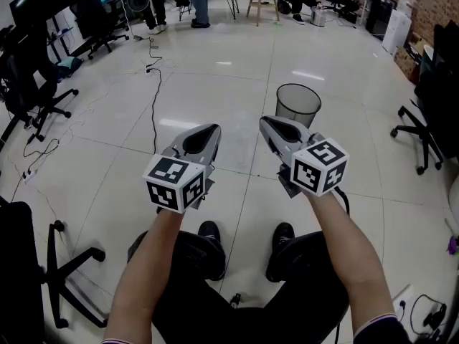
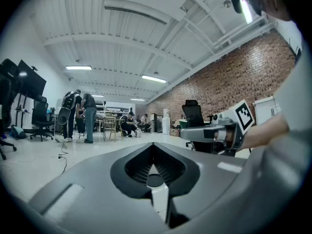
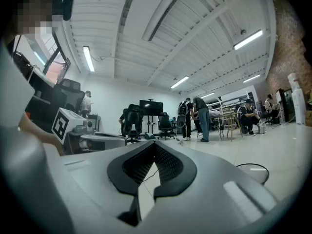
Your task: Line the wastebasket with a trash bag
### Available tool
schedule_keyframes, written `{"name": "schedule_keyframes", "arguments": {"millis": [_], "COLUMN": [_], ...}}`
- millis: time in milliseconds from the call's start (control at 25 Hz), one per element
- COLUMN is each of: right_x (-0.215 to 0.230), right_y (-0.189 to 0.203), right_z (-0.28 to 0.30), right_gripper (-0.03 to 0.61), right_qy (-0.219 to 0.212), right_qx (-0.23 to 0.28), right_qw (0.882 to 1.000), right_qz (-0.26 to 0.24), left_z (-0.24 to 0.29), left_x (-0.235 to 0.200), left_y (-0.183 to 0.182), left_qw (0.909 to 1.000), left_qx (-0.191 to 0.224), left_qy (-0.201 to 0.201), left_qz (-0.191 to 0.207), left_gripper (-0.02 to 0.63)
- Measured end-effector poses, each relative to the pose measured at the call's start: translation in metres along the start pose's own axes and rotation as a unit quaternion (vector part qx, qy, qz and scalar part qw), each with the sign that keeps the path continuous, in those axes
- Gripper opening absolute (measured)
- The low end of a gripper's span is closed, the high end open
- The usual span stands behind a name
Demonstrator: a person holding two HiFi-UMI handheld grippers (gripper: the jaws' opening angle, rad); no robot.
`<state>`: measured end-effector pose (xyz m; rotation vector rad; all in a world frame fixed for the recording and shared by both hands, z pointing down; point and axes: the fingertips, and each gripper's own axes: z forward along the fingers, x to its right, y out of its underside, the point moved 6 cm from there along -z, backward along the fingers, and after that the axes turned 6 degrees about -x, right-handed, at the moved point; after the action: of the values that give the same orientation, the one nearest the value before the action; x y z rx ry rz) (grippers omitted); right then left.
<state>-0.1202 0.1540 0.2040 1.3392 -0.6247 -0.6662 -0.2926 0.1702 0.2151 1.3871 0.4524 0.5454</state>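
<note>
A black power cable (image 1: 153, 99) trails over the glossy white tiled floor (image 1: 229, 77), well to the left of the round black wire-mesh wastebasket (image 1: 297, 103).

Nearer the person, the left claw (image 1: 210, 130) is held level, short of the wastebasket and to its left. Its jaws are clenched together with nothing between them.

The right claw (image 1: 267, 122) hangs just beside it, also level and clenched on nothing. Its tip is close to the wastebasket's near left side in the head view but does not touch it.

The wastebasket stands upright on the floor straight ahead of the right claw. Its mouth is open and no liner shows over the rim. No view shows a trash bag, either in a claw or on the floor around the wastebasket.

The lining looks not yet begun, and this is likely the starting pose. The next move calls for finding a bag, then opening one claw to pinch its thin film. Both claws will probably be needed to spread the bag's mouth before it goes over the rim.
</note>
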Motion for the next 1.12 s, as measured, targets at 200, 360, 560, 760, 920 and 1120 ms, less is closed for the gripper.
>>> {"name": "schedule_keyframes", "arguments": {"millis": [200, 360, 560, 760, 920, 1120], "right_x": [0.005, 0.009, 0.018, 0.036, 0.051, 0.068], "right_y": [-0.002, -0.007, -0.013, -0.006, -0.005, -0.001], "right_z": [-0.002, -0.001, 0.006, 0.025, 0.046, 0.073], "right_gripper": [0.002, 0.002, 0.002, 0.002, 0.002, 0.002], "right_qy": [0.008, 0.011, 0.011, 0.014, 0.019, 0.008], "right_qx": [0.002, -0.001, -0.006, -0.012, -0.016, -0.039], "right_qw": [1.000, 1.000, 1.000, 0.999, 0.999, 0.997], "right_qz": [-0.006, -0.015, -0.029, -0.027, -0.039, -0.061], "left_z": [0.004, 0.008, 0.017, 0.035, 0.051, 0.061], "left_x": [-0.002, -0.003, -0.007, -0.029, -0.052, -0.084], "left_y": [-0.003, -0.011, -0.024, -0.015, -0.010, -0.003], "left_qw": [1.0000, 0.9999, 0.9989, 0.9984, 0.9984, 0.9984], "left_qx": [0.002, -0.002, -0.012, -0.026, -0.031, -0.036], "left_qy": [-0.001, -0.001, 0.015, 0.013, 0.015, 0.011], "left_qz": [0.004, 0.017, 0.042, 0.048, 0.045, 0.042], "left_gripper": [0.012, 0.012, 0.012, 0.012, 0.012, 0.012]}}
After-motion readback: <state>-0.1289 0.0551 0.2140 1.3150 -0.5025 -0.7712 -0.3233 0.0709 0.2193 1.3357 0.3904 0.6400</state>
